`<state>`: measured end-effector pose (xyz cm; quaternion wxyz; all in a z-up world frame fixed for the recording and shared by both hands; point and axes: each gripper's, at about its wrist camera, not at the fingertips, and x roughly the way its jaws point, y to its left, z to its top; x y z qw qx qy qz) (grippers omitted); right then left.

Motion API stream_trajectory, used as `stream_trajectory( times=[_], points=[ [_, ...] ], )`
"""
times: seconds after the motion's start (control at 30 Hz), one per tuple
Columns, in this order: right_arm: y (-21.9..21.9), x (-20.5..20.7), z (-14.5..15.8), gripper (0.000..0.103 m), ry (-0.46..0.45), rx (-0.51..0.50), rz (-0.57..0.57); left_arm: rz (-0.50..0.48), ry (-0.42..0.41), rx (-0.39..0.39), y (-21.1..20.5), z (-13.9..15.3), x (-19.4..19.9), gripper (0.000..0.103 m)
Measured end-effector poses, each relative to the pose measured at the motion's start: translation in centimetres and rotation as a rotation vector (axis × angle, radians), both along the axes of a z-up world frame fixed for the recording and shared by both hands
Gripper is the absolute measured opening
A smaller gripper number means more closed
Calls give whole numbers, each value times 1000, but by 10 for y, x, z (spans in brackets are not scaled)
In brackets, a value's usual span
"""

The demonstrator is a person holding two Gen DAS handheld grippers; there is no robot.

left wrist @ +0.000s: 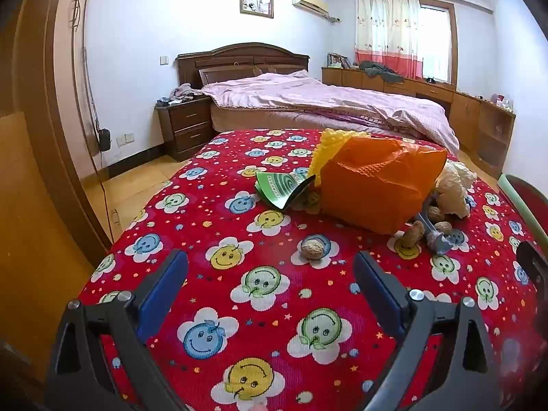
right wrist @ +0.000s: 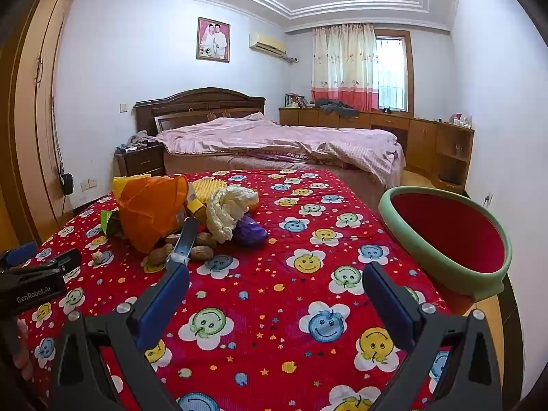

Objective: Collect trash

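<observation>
Left gripper [left wrist: 270, 274] low over the near left part of the tabletop [left wrist: 239, 294], jaws spread wide, nothing between them. Just beyond its fingertips, a lone peanut [left wrist: 312, 248] on the smiley-flower cloth. Farther in, toward the middle of the tabletop, the trash heap: a green wrapper [left wrist: 281, 188] at its left side, an orange plastic bag [left wrist: 376, 185] touching it, a yellow spiky mat [left wrist: 334, 144] behind the bag. At the heap's right side, a crumpled cream paper [left wrist: 453, 188], several peanuts [left wrist: 414, 233] at the near foot of the bag, and a blue strip [right wrist: 186, 239] lying across them. Beside the paper, a purple scrap [right wrist: 248, 231], nearer the tabletop's centre. Right gripper [right wrist: 275, 289] over the near middle of the tabletop, jaws likewise wide apart and holding nothing, its left fingertip just short of the blue strip's end. At the right edge of the tabletop, well apart from the heap, a green-rimmed basin [right wrist: 445, 262] with a red inside, tilted toward the heap.
</observation>
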<state>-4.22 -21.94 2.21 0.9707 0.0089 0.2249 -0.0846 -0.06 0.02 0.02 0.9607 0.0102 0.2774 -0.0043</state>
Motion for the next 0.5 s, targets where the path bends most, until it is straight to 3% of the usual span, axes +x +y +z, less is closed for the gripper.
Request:
stream_trajectory(
  times=[0.5],
  points=[
    [1, 0, 0, 103, -6, -6, 1, 0, 3, 3, 0, 0, 0, 97]
  ],
)
